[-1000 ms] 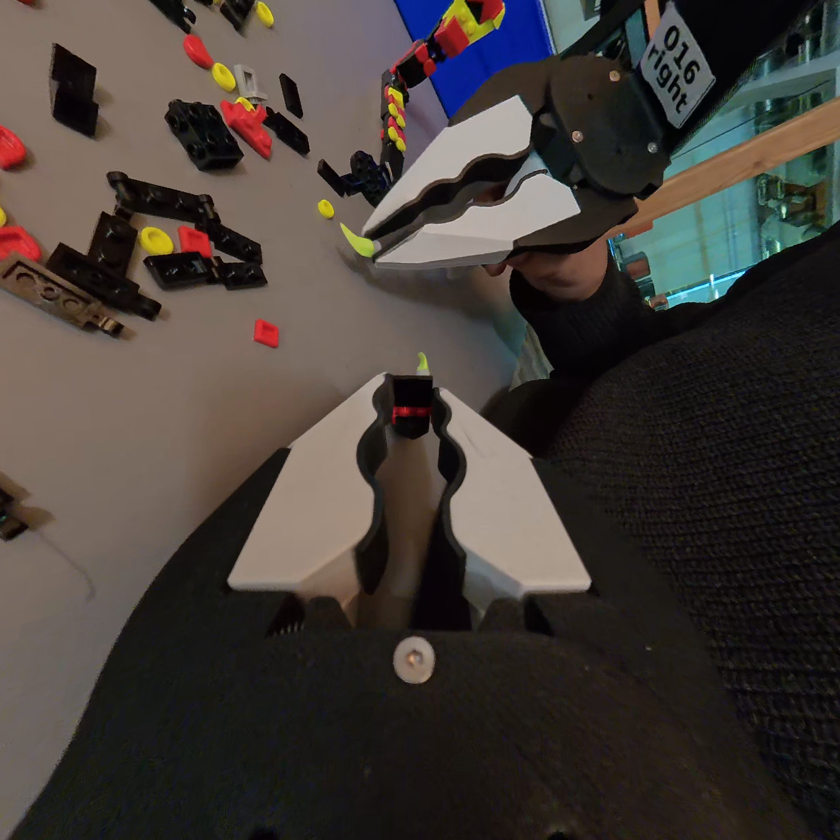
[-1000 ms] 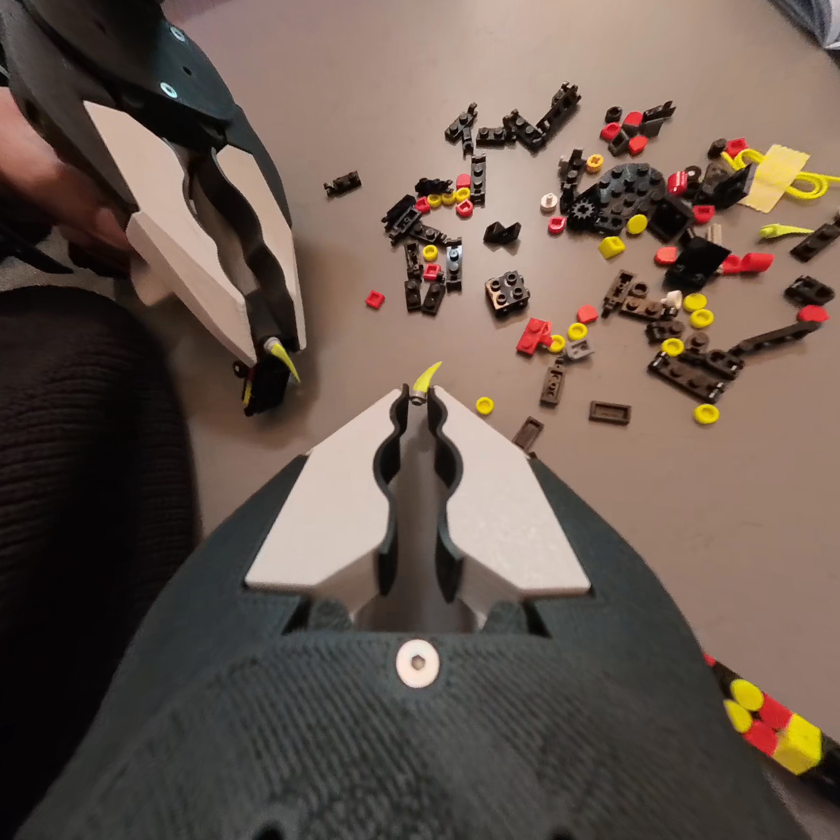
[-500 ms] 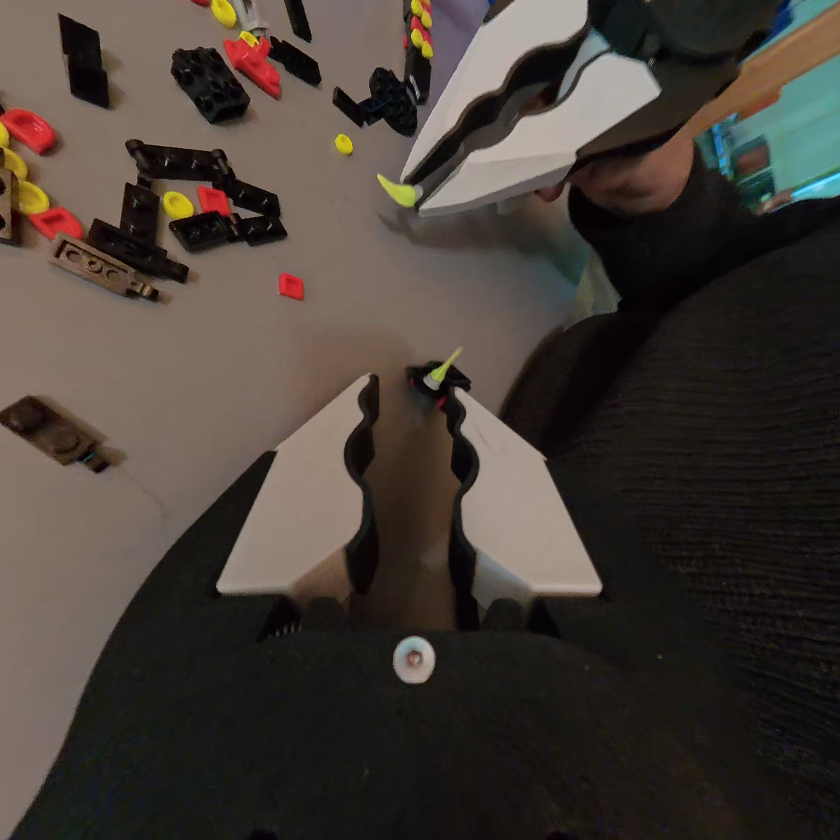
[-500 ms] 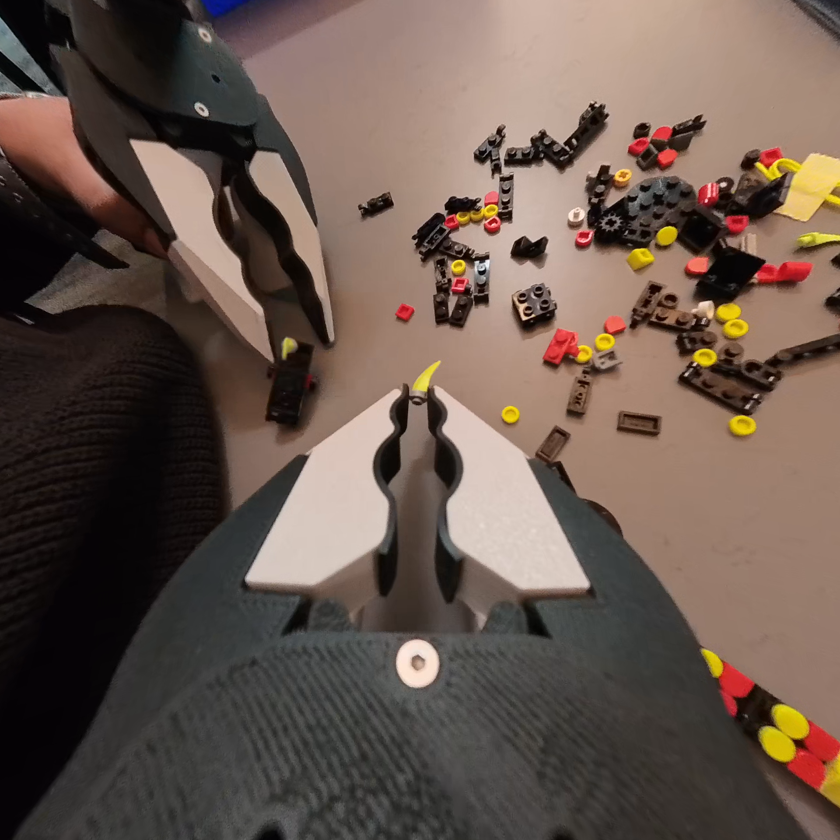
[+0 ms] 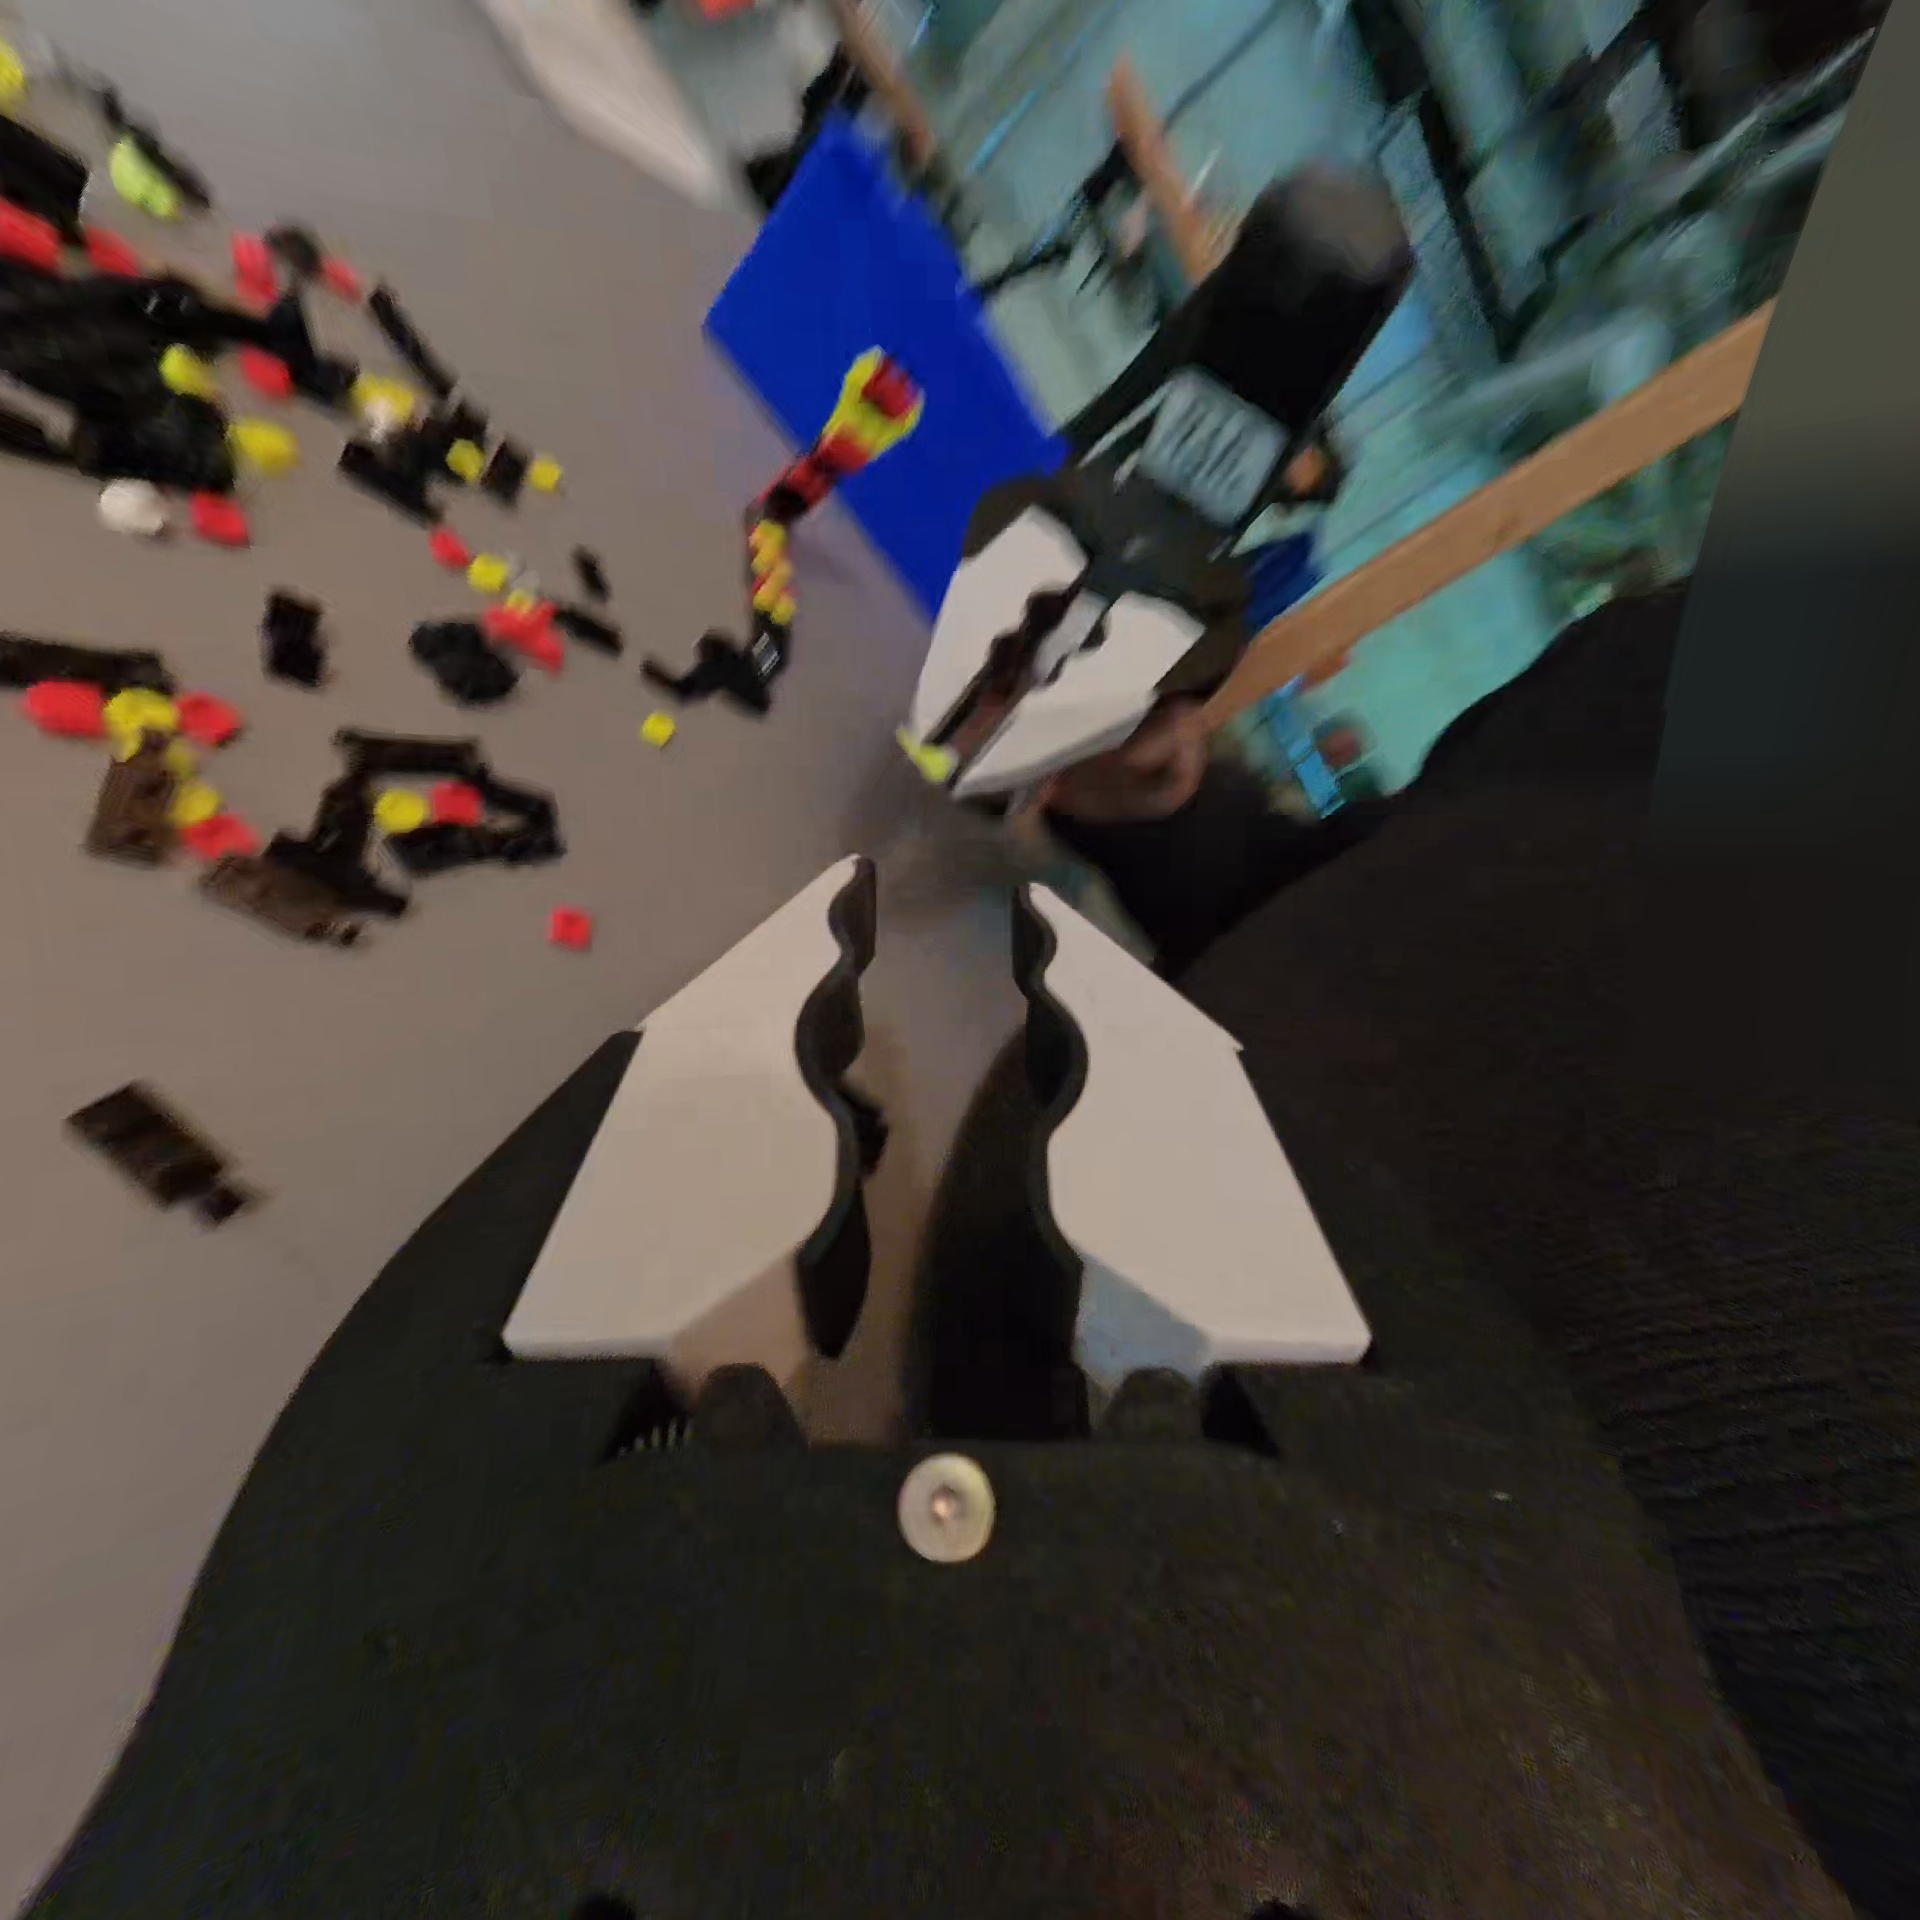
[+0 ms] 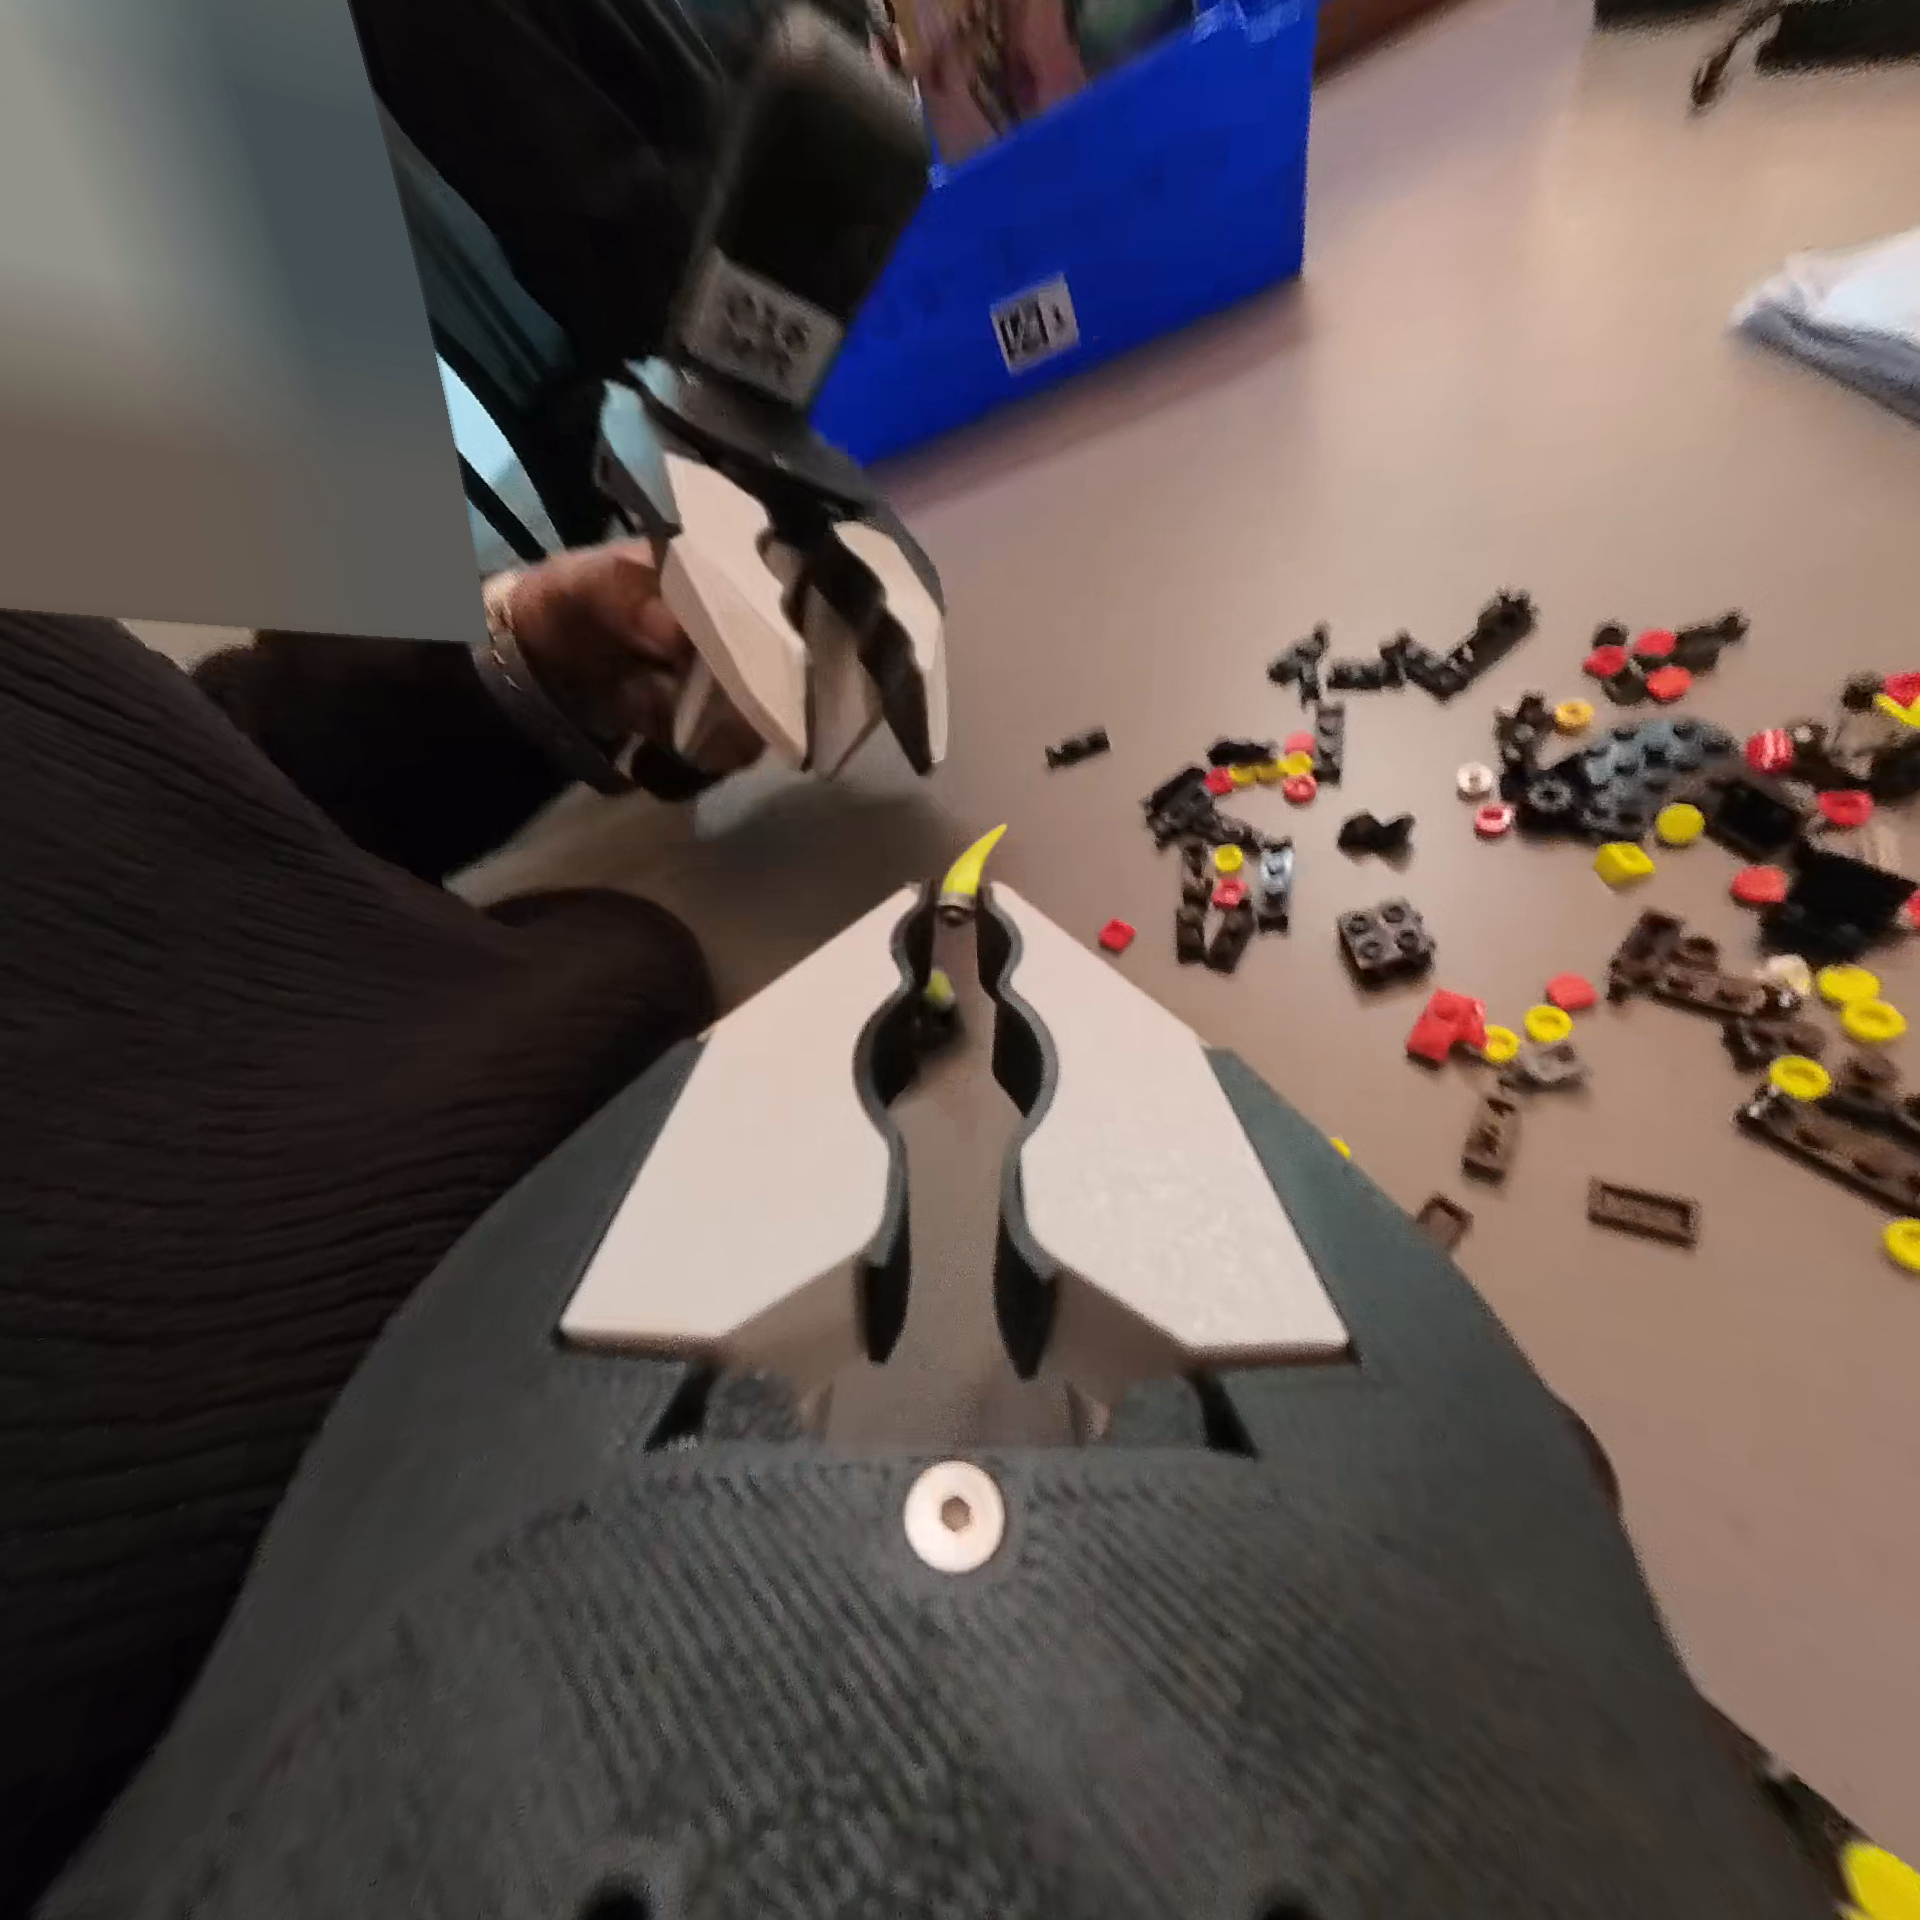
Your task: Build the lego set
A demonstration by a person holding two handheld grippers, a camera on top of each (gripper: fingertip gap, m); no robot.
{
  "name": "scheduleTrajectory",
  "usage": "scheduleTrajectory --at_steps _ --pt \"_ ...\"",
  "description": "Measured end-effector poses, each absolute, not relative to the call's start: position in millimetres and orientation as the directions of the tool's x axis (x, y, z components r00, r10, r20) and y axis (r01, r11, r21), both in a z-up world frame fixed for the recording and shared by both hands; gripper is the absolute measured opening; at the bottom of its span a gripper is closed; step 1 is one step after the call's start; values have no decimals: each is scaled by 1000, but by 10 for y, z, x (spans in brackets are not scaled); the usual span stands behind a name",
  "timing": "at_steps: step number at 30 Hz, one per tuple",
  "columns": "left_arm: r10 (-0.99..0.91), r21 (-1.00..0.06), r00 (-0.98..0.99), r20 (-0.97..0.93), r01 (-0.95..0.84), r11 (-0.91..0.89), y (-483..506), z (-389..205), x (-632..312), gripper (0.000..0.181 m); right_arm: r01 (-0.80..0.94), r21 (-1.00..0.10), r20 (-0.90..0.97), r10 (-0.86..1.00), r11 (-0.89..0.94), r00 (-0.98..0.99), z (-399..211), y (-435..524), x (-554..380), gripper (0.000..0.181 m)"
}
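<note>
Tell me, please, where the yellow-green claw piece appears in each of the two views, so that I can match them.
Left wrist view: the yellow-green claw piece sits right of centre, in the upper half, at the tip of the right gripper, which is seen farther off.
Right wrist view: the claw is at centre, pinched at the tips of the view's own fingers.
Shared landmark: the blue box on the table.

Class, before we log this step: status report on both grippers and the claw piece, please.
Left gripper open, empty. Right gripper shut on yellow claw piece, raised above the table. Loose bricks off to the right; nothing in the way.
</note>
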State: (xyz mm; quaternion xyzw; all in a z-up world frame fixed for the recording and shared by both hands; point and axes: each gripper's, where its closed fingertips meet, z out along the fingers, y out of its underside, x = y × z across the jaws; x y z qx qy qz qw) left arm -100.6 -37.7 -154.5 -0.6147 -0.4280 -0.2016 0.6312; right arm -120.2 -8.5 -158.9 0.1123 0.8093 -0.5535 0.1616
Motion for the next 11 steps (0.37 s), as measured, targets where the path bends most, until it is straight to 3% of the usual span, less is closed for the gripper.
scheduleTrajectory --at_steps 3,6,11 --pt "225 -609 567 793 720 333 -338 -1290 -1138 13 385 -887 -383 61 256 -922 -1452 -113 -1321 5" --pt "307 -621 543 782 722 304 -151 -1387 -1168 11 374 -895 -367 77 242 -927 -1427 -129 -1321 5" --pt "227 -506 452 863 764 401 -60 -1401 -1206 11 321 -911 -311 81 259 -947 -1432 -177 -1261 5"
